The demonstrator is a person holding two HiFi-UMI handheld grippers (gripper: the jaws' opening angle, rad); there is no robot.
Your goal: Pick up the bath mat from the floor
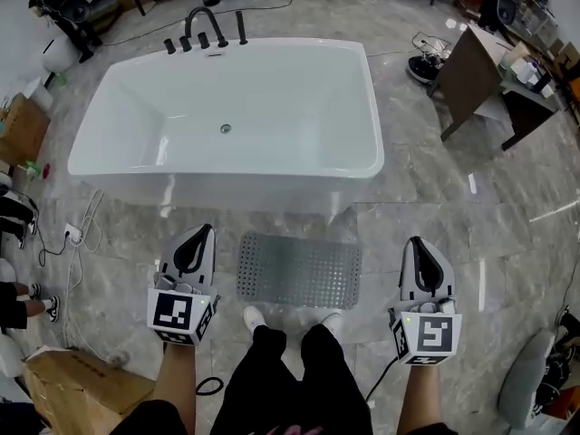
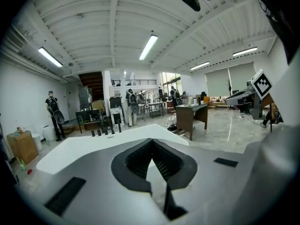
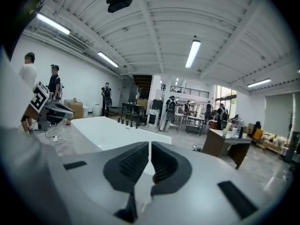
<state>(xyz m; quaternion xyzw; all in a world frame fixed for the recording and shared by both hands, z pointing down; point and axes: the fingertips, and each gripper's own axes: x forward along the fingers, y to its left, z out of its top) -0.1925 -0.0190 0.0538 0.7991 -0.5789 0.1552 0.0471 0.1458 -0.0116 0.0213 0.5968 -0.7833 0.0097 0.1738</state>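
A grey perforated bath mat point(image 1: 299, 270) lies flat on the marble floor in front of the white bathtub point(image 1: 236, 120), just past the person's shoes. My left gripper point(image 1: 201, 230) hovers to the mat's left, shut with nothing between its jaws. My right gripper point(image 1: 415, 242) hovers to the mat's right, also shut and empty. Both point toward the tub, well above the floor. In the left gripper view the left gripper point(image 2: 152, 142) has its pads together, with the tub point(image 2: 93, 146) beyond. In the right gripper view the right gripper point(image 3: 149, 146) is likewise closed. The mat shows in neither gripper view.
A black faucet set point(image 1: 205, 30) stands on the tub's far rim. A brown desk point(image 1: 480, 80) is at the right, a cardboard box point(image 1: 77, 383) at lower left, a cable and socket point(image 1: 72, 234) on the floor at left. People stand in the hall beyond.
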